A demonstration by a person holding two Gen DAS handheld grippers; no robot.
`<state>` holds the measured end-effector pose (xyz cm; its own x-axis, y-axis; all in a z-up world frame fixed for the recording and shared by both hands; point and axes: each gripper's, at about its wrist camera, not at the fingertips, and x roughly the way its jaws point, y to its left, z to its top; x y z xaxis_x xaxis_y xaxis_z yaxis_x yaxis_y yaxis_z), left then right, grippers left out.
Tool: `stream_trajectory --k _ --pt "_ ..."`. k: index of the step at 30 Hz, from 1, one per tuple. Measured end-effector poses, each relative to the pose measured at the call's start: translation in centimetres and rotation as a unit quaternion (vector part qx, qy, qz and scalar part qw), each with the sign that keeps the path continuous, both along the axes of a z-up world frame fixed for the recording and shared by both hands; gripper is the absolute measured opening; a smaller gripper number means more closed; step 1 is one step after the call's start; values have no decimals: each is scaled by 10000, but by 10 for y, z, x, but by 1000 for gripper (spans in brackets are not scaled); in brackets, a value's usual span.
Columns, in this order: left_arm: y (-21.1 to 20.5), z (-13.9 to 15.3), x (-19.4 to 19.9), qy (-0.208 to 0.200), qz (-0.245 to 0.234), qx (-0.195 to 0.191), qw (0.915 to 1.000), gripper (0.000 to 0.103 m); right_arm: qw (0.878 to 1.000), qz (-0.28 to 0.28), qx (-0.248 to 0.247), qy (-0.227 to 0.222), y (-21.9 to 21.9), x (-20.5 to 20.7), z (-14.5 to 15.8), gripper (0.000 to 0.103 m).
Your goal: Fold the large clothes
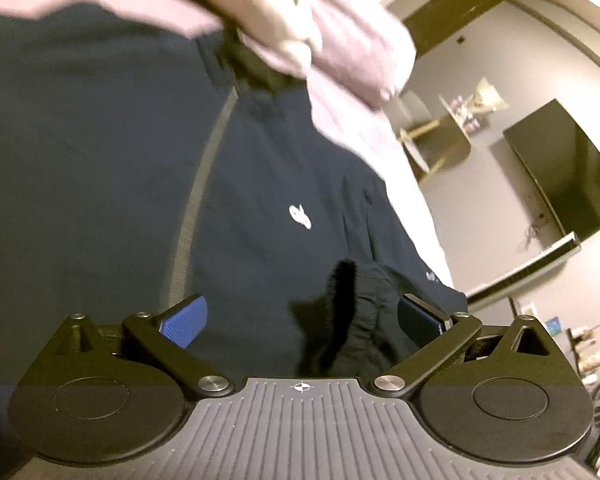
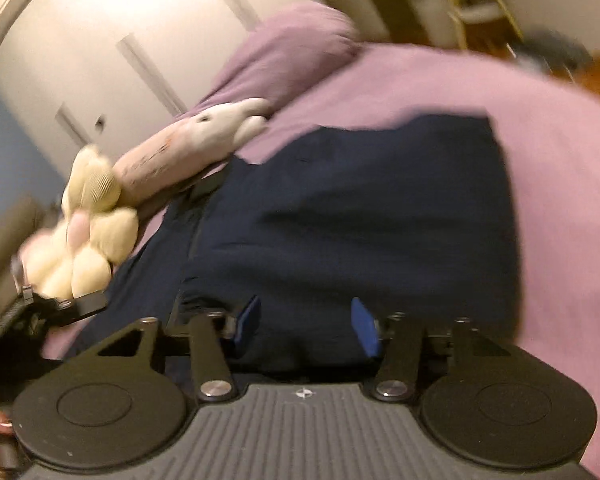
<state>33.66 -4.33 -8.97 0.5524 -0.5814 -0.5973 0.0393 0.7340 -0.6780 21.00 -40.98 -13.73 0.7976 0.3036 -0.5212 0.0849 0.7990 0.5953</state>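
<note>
Both sets of jaws stand spread and pinch nothing: the left gripper (image 1: 302, 318) hovers just over a bunched dark fold of the navy garment (image 1: 260, 184), the right gripper (image 2: 306, 326) over its near edge, the cloth running away across the purple-covered bed (image 2: 560, 152).

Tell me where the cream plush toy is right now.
In the right wrist view the cream plush toy lies at the left, on the purple bedcover, touching a pale pink plush and just left of the navy garment.
</note>
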Motion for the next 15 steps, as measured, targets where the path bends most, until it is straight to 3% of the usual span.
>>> stream_trajectory --k 3,7,10,12,15 --pt "-21 -16 19 234 -162 -245 9993 97 9994 -108 321 34 -17 -10 -21 45" --pt "-36 -24 26 244 -380 -310 9985 90 9990 -125 426 -51 -25 -12 -27 45" --pt "-46 -29 29 333 -500 -395 9974 64 9984 -150 532 -118 -31 -16 -26 45" --pt "-54 -30 30 419 -634 -406 9963 27 9982 -174 556 -115 -28 -13 -24 45" --pt "-65 -23 29 232 -739 -22 9970 16 9982 -185 554 -115 -27 -15 -22 45"
